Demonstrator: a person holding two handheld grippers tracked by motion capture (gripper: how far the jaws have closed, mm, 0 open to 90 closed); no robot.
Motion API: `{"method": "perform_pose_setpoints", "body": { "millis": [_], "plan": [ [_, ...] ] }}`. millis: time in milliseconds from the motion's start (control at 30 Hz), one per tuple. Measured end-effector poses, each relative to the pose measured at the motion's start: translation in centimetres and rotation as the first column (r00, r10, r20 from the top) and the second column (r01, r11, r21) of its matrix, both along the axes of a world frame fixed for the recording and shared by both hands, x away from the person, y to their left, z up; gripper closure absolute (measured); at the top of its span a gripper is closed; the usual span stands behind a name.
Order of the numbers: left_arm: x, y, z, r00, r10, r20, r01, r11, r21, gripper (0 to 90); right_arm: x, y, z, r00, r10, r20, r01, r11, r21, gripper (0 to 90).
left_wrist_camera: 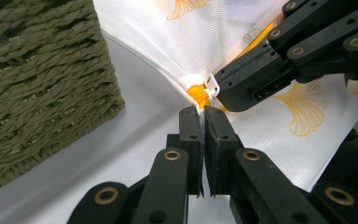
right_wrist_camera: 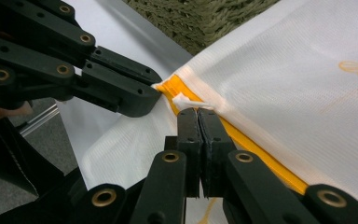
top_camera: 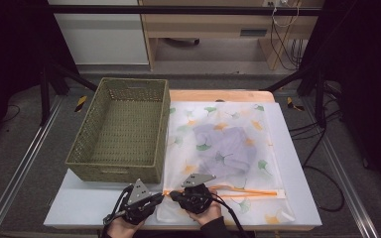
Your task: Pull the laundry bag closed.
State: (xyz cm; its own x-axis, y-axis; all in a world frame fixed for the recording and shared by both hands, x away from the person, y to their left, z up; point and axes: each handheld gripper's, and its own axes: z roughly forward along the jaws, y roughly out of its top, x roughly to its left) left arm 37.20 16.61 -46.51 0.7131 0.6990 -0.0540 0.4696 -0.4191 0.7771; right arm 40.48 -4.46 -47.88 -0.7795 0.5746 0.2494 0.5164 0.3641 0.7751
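I've got the left tongs (left_wrist_camera: 202, 110) pinching the bag (top_camera: 223, 148) corner, right tongs (right_wrist_camera: 198, 112) clamped on the pull (right_wrist_camera: 186, 101) beside them; zip (top_camera: 248, 191) not yet run.

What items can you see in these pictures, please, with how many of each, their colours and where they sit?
mesh laundry bag: one, white with green and yellow leaf prints, flat on the table right of the basket
zipper: one, orange, along the bag's near edge
zipper pull: one, white, at the zipper's left end
folded garment: one, pale lilac, inside the bag
woven basket: one, olive green, left half of the table
table: one, white top, wooden edge at the far side
cables: several, dark, on the floor far right
left gripper: one, black, jaws shut on the bag's corner by the zipper end
right gripper: one, black, jaws shut at the zipper pull
hands: two, at the near table edge
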Motion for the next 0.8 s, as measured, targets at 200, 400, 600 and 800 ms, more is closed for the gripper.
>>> {"method": "perform_pose_setpoints", "body": {
  "millis": [200,400,600,800],
  "plan": [
    [-0.02,0.04,0.07,1.0000,-0.002,0.003,0.002,1.0000,-0.003,85.2,0.07,-0.19,-0.15,0.9991,-0.035,0.026,0.035,0.999,-0.017,72.0],
    [0.06,-0.01,0.01,1.0000,-0.006,-0.002,0.006,0.9998,0.020,85.2,-0.01,-0.16,-0.19,0.9993,-0.016,0.035,0.017,1.000,-0.017,72.5],
    [0.05,-0.20,-0.06,1.0000,0.000,-0.007,0.000,0.9993,0.038,85.2,-0.22,-0.10,-0.17,0.9995,0.019,0.026,-0.019,1.000,-0.012,82.9],
    [0.13,-0.19,-0.14,0.9998,0.004,-0.017,-0.003,0.9992,0.040,85.1,-0.20,-0.40,-0.07,0.9996,-0.001,0.027,0.001,1.000,-0.013,75.8]
  ]
}}
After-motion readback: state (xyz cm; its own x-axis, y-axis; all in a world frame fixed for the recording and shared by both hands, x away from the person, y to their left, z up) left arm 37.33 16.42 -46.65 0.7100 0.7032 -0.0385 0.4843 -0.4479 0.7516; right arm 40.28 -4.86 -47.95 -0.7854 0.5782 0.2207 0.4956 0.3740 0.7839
